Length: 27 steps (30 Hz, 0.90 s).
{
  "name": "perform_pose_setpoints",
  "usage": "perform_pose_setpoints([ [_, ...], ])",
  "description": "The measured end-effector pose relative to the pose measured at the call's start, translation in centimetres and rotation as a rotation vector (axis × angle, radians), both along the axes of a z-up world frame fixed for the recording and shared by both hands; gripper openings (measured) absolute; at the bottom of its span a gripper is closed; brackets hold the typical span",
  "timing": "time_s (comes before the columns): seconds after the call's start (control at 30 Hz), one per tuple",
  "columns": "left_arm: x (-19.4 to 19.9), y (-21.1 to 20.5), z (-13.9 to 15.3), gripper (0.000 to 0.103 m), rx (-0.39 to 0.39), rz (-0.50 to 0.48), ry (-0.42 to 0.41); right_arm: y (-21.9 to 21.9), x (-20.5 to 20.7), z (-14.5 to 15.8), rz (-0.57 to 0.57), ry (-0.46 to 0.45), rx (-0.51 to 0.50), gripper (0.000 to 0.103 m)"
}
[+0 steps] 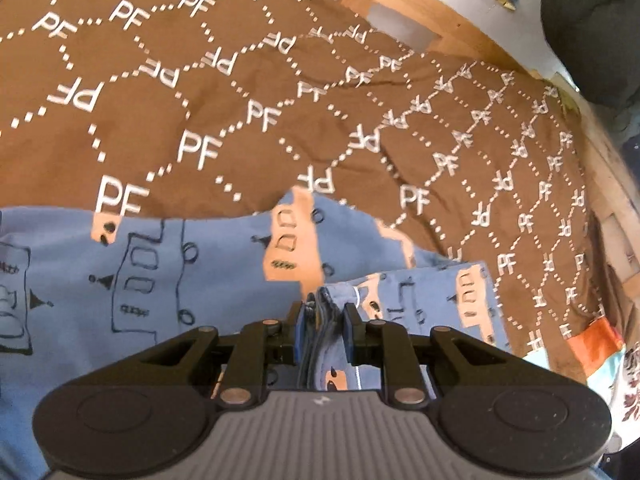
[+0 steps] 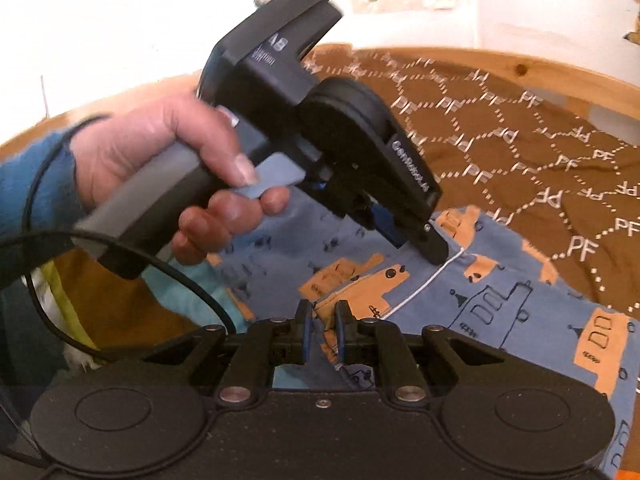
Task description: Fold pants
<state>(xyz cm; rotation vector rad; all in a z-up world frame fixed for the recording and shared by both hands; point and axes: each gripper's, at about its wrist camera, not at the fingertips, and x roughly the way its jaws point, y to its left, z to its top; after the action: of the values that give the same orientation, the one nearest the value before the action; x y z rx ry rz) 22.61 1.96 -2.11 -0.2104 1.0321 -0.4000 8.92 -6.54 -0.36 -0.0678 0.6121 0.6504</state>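
Blue pants [image 1: 160,272] printed with orange and outlined trucks lie on a brown bedspread [image 1: 224,92] patterned with white "PF" letters. My left gripper [image 1: 323,308] is shut on a bunched, layered edge of the pants, the cloth pressed between its blue pads. In the right wrist view the pants [image 2: 500,312] spread to the right, and my right gripper [image 2: 321,310] is shut on a fold of their edge near a white drawstring [image 2: 416,292]. The left gripper [image 2: 430,250], held by a person's hand [image 2: 168,148], pinches the pants just beyond it.
A wooden bed frame [image 1: 400,8] runs along the far side below a white wall. A dark bundle [image 1: 592,28] sits at the far right corner. Orange and patterned cloth [image 1: 600,340] lies at the bedspread's right edge. A black cable [image 2: 120,248] loops by the hand.
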Motion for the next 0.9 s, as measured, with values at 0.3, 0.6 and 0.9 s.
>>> perform_pose_setpoints([
  [0.3, -1.3, 1.0, -0.5, 0.062, 0.014, 0.088, -0.053, -4.3, -2.8, 0.1, -0.191, -0.107, -0.176, 0.065],
  [0.6, -2.5, -2.0, -1.8, 0.075, 0.15, 0.202, -0.189, -10.7, 3.0, -1.7, -0.569, -0.198, -0.265, 0.095],
  [0.9, -3.7, -2.3, -2.4, 0.075, 0.212, 0.222, -0.26, -15.4, 5.8, -4.1, -0.776, -0.134, -0.372, 0.096],
])
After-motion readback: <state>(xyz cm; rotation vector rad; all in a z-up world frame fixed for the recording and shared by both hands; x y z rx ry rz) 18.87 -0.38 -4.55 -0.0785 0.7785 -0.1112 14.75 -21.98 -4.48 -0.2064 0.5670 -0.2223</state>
